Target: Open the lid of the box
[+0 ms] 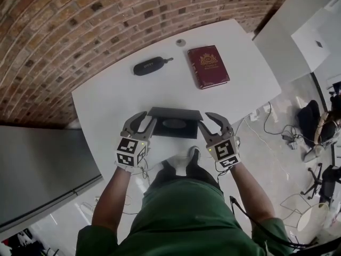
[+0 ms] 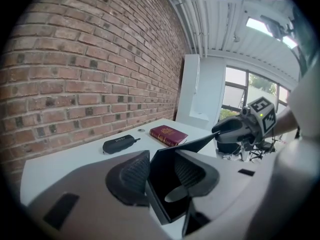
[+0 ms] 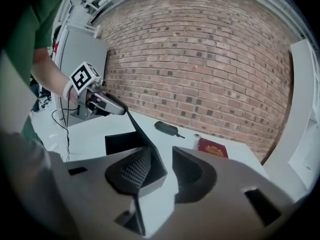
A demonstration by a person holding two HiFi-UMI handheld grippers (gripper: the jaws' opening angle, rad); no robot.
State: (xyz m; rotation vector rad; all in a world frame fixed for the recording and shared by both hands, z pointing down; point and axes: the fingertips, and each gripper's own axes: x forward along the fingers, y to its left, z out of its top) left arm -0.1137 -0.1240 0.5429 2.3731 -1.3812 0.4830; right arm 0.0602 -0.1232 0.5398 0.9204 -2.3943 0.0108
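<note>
A flat black box lies near the front edge of the white table. Its lid is lifted off the base and stands tilted up. My left gripper is shut on the lid's left end; in the left gripper view the lid sits clamped between the pads of this gripper. My right gripper is shut on the lid's right corner, which rests against the left pad of that gripper. Each gripper shows in the other's view, at the lid's far end.
A dark red book and a black oblong case lie further back on the table, with a small round object behind them. A brick wall stands past the table. The person's legs are against the front edge. Cables and a chair are on the floor at the right.
</note>
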